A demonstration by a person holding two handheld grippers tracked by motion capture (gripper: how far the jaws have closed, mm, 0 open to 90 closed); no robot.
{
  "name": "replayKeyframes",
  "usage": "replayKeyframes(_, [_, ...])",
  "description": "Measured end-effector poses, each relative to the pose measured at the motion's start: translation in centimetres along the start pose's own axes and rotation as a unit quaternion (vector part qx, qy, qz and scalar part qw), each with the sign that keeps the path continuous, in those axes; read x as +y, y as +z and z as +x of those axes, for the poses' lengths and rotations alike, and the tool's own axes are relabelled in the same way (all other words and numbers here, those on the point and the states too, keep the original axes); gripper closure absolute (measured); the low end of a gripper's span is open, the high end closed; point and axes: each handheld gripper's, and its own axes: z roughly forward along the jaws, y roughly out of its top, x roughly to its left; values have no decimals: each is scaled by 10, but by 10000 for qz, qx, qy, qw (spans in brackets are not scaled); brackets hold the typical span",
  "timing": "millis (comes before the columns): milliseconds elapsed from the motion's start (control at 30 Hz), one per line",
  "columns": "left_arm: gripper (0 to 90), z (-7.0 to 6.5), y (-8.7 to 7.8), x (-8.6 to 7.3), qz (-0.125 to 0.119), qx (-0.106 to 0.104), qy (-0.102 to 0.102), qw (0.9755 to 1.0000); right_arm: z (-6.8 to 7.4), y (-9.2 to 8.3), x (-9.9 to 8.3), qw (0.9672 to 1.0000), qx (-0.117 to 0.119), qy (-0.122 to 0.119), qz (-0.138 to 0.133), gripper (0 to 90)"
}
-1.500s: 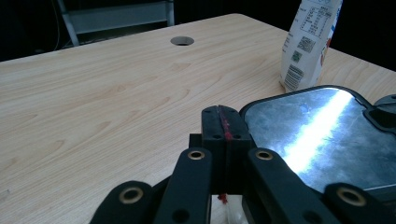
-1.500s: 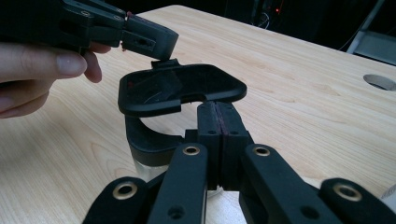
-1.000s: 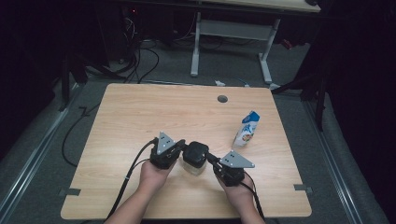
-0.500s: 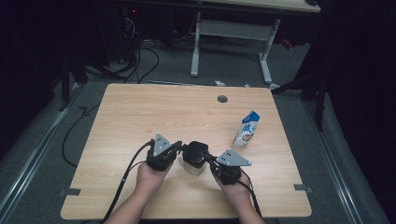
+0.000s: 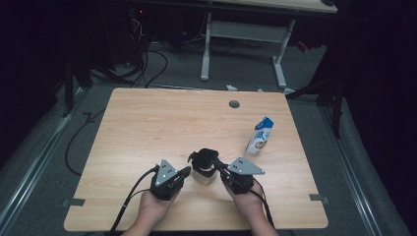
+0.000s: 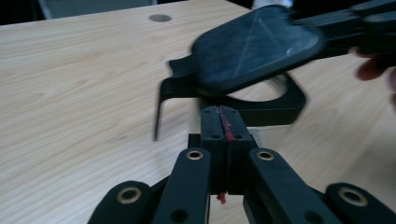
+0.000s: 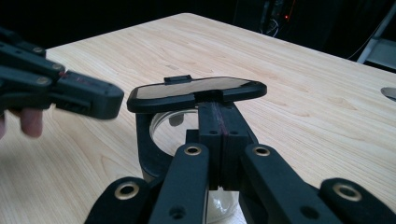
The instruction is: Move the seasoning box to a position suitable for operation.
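A small clear jar [image 5: 203,175] with a black collar [image 6: 261,105] stands near the table's front edge. Its flat black flip lid [image 7: 196,93] is raised roughly level above the collar. My right gripper [image 5: 219,166] is shut; its tip [image 7: 219,105] rests against the lid's near edge, and I cannot tell whether it pinches the lid. My left gripper [image 5: 185,171] is shut with nothing in it, and its tip [image 6: 220,112] lies just short of the collar, left of the jar. In the right gripper view the left gripper [image 7: 88,100] shows at the left.
A blue and white carton [image 5: 259,136] stands upright right of the jar, near the table's right side. A round cable hole [image 5: 234,104] sits at the far middle of the wooden table [image 5: 147,128]. Cables trail from both grippers toward the front edge.
My left gripper has pulled back from the jar, toward the person and slightly left. The right gripper and the raised lid have stayed put.
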Motion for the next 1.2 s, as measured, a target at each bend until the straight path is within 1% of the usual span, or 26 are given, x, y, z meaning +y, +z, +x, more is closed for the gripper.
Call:
replayKeyframes(67, [889,-6,1,1,-36,-80,4,10000,1,-1,0,10000,5,15,5,899])
replayKeyframes(200, [884,-13,6,5,-72,-155,-13,9999,1,-1,1,10000,32,3,-46,899])
replayKeyframes(467, [882,-20,12,9,-94,-222,38,9997,3,-3,2,10000,37,-4,-44,899])
replayKeyframes(667, [883,-21,15,11,-128,-234,37,9996,3,-3,1,10000,36,-21,-19,899])
replayKeyframes(833, [885,-22,15,12,-150,-240,73,9996,1,-4,-3,10000,22,21,36,899])
replayKeyframes(933, [886,-21,15,13,-171,-238,53,9996,0,-3,-5,10000,21,69,59,898])
replayKeyframes(1067, [887,-21,15,14,-209,-222,43,9995,1,-3,-6,9999,31,47,86,898])
replayKeyframes(1167, [889,-20,15,15,-240,-208,33,9995,2,-1,-8,9999,47,35,157,898])
replayKeyframes(1200, [889,-19,14,15,-248,-198,34,9995,3,0,-9,9999,45,31,140,898])
